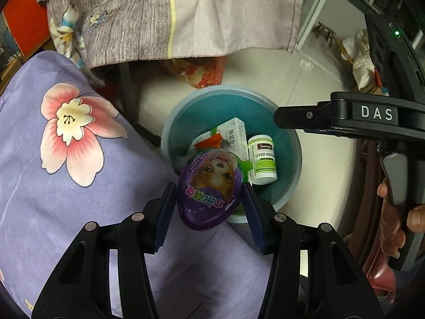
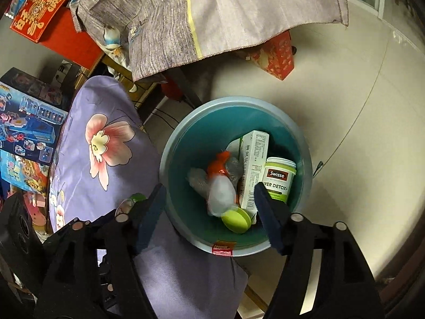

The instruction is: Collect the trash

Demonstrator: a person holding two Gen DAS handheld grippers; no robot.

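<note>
Two grippers hang over a round teal bin [image 2: 186,138] on the pale floor [image 2: 345,106]. The left gripper [image 1: 209,199] is clamped on a purple egg-shaped toy package [image 1: 208,188], which sits above the bin's near rim, where that rim meets the edge of a lilac flowered cloth [image 1: 53,159]. The right gripper [image 2: 209,207] has its jaws spread apart with nothing pressed between them; a blurred white and orange scrap [image 2: 221,186] shows in the gap, and whether it is falling or lying in the bin cannot be told. Inside the bin lie a white box [image 2: 255,164], a white bottle with a green label [image 2: 279,178] and a yellow-green lid [image 2: 236,220]. To the bin's right the floor lies bare. Beyond its far rim a grey cloth [image 2: 239,13] hangs over the floor, with a red patterned box [image 2: 276,55] beneath it.
</note>
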